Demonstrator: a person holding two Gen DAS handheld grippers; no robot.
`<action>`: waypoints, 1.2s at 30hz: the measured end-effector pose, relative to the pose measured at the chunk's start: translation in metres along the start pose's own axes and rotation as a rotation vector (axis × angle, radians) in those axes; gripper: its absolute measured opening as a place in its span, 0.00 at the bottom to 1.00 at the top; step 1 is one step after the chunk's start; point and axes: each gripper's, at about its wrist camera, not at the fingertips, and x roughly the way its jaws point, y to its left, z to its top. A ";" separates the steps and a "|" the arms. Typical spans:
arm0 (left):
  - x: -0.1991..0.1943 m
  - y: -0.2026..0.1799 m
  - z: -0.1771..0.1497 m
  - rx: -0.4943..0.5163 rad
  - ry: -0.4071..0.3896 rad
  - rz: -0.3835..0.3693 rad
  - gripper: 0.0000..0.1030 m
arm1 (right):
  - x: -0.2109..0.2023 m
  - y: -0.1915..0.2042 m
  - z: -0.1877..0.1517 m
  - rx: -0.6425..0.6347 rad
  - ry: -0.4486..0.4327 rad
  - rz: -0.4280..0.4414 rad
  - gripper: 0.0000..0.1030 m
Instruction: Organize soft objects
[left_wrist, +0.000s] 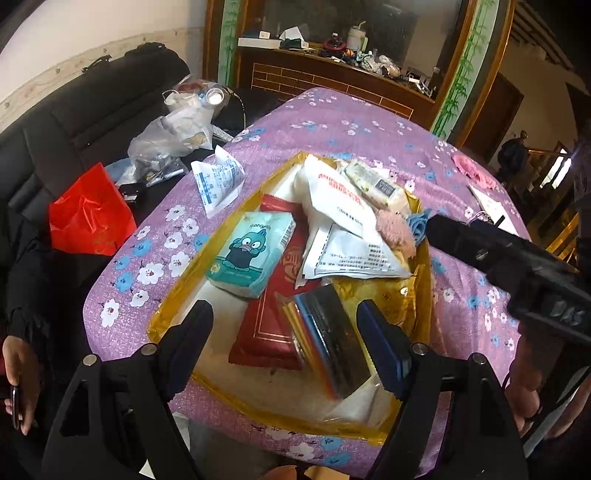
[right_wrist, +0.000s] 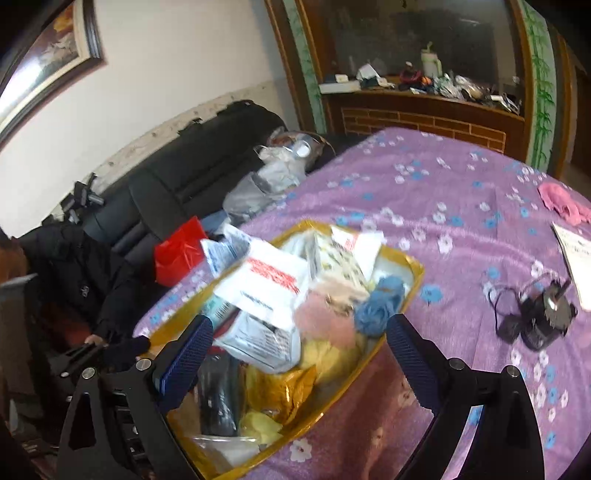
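A gold tray (left_wrist: 162, 314) (right_wrist: 410, 291) on the purple flowered cloth holds soft packs: a teal cartoon tissue pack (left_wrist: 251, 251), a red pack (left_wrist: 269, 332), white pouches (left_wrist: 336, 195) (right_wrist: 269, 280), a pink fluffy piece (left_wrist: 395, 232) (right_wrist: 325, 317) and a blue knitted piece (left_wrist: 417, 223) (right_wrist: 380, 302). My left gripper (left_wrist: 284, 317) is open and empty above the tray's near end. My right gripper (right_wrist: 299, 343) is open and empty over the tray; its body (left_wrist: 517, 266) reaches in from the right.
A white-blue pouch (left_wrist: 218, 181) lies on the cloth left of the tray. A pink cloth (right_wrist: 561, 203), a paper (right_wrist: 576, 258) and a black device with cable (right_wrist: 535, 317) lie right. A black sofa (left_wrist: 92, 118) with a red bag (left_wrist: 88, 214) stands left.
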 end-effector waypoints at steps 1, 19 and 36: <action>0.000 0.000 0.000 0.003 0.001 0.001 0.78 | 0.004 0.000 -0.001 0.007 0.010 -0.025 0.94; -0.013 -0.009 -0.003 0.036 -0.020 0.042 0.78 | 0.005 0.013 -0.016 0.001 0.052 -0.081 0.94; -0.013 -0.011 -0.010 0.035 -0.025 0.063 0.78 | -0.002 0.013 -0.023 0.013 0.059 -0.050 0.94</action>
